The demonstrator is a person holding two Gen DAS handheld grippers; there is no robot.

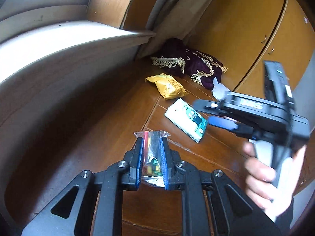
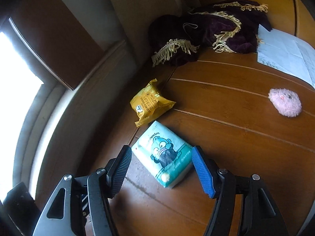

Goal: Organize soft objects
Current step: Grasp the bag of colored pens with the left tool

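My left gripper (image 1: 152,137) is shut on a clear plastic bag of small coloured pieces (image 1: 151,157), held above the wooden table (image 1: 122,122). On the table lie a white-and-teal tissue pack (image 2: 163,153) with a cartoon figure, a yellow snack packet (image 2: 150,103), a purple fringed cloth (image 2: 212,31) and a pink fluffy toy (image 2: 285,102). My right gripper (image 2: 161,154) is open, its blue pads on either side of the tissue pack without touching it. In the left wrist view the right gripper (image 1: 218,116) hovers over the tissue pack (image 1: 187,118), held by a hand (image 1: 261,175).
A white sheet of paper (image 2: 285,57) lies at the table's far right, beside the cloth. A window sill (image 1: 69,39) and wall run along the left edge. Wooden cabinet doors (image 1: 246,29) stand behind the table.
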